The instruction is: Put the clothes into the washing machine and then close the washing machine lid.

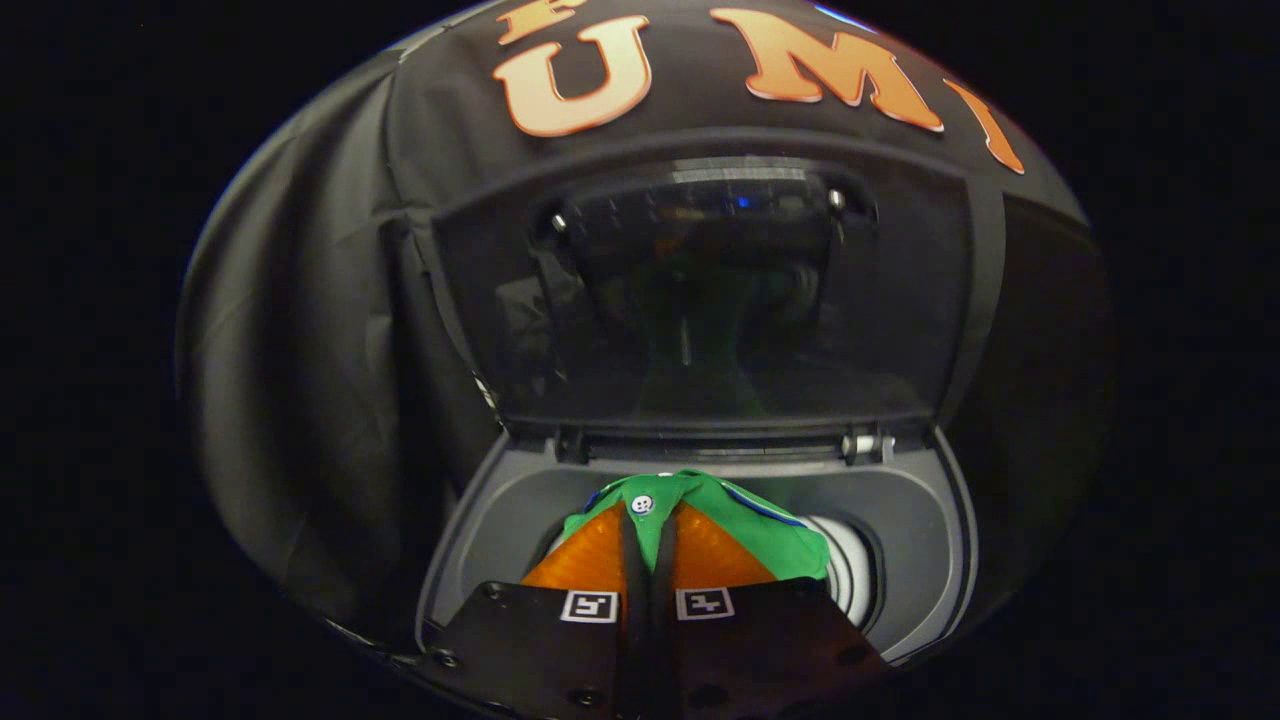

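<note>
A green garment [700, 525] with a white button [642, 504] and a thin blue trim along one edge is bunched between the fingers of the gripper [650, 560], which are drawn nearly together with only a narrow strip of the cloth showing in the gap, both pressing on it. The fabric spills forward past the fingertips and out to the right side, where it hangs over the round opening of the washing machine [900, 520]. A pale, ribbed part of the drum [848, 565] shows just beyond the garment on that side, below the grey surround of the opening. The garment is held above the opening rather than lying inside it, as far as can be told. Behind the opening the washing machine lid [700, 300] stands raised and tilted back on its hinge [865, 443], its dark glossy panel reflecting dim shapes. Beyond and around the lid hangs the black cloth wall [300, 350] of the booth.
</note>
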